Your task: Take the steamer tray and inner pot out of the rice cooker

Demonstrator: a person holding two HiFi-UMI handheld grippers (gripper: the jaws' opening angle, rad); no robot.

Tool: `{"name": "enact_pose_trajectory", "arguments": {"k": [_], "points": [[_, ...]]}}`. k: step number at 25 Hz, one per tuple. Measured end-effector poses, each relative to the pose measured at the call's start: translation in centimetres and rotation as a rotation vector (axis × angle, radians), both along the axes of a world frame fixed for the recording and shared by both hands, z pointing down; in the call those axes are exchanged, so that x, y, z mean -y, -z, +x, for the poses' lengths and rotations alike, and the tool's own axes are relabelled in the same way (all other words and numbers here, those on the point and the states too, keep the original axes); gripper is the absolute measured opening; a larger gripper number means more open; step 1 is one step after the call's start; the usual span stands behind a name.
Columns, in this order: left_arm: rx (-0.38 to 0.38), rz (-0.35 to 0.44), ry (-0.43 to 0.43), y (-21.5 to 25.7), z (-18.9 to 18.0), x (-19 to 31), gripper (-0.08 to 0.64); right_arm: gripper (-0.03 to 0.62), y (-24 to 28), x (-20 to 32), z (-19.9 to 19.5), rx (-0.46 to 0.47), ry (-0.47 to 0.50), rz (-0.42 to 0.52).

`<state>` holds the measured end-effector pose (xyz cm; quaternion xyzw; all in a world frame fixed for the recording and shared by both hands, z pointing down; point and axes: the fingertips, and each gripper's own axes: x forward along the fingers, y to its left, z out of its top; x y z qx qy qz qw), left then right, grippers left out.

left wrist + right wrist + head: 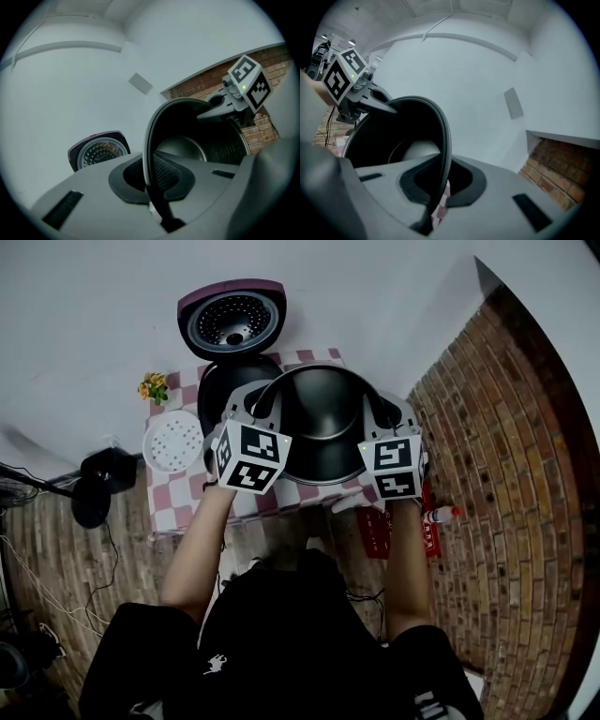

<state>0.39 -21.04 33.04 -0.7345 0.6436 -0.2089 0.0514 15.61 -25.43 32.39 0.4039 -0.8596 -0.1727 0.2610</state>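
The dark inner pot (323,423) hangs in the air over the right half of the checked table (178,498), held between both grippers. On the pot's left rim (149,136) my left gripper (261,407) is shut; on its right rim (443,126) my right gripper (377,411) is shut. Each gripper view shows the other gripper clamped on the far rim. The rice cooker (225,385) stands behind and to the left with its lid (232,320) raised. Left of it on the table lies the white steamer tray (173,442).
A small pot of yellow flowers (153,387) stands at the table's back left corner. A black device (98,484) and cables lie on the brick floor at left. On the floor at right are a red mat (375,531) and a bottle (441,515).
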Motion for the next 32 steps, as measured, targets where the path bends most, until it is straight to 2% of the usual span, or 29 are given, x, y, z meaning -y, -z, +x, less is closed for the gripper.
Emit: {"name": "enact_pose_trajectory", "arguments": {"k": [8,13,21,28,32], "points": [[0.005,-0.033,0.039,-1.6,6.4,5.3,0.008,0.011,-1.3,6.0,6.2,-0.023,0.043,-0.028],[0.025,-0.076,0.089,-3.7,8.8,7.4,0.011,0.011,-3.1,8.9,8.3,-0.036,0.098,-0.054],[0.059,-0.170,0.174,-8.5,10.7,8.8,0.015,0.011,-8.5,11.7,9.5,-0.019,0.196,-0.168],[0.126,-0.228,0.238,-12.4,10.7,7.6,0.116,0.011,-13.8,12.4,9.3,-0.073,0.247,-0.244],[0.128,-0.247,0.251,-13.4,10.5,6.7,0.127,0.011,-16.2,12.7,9.0,-0.111,0.253,-0.281]]}}
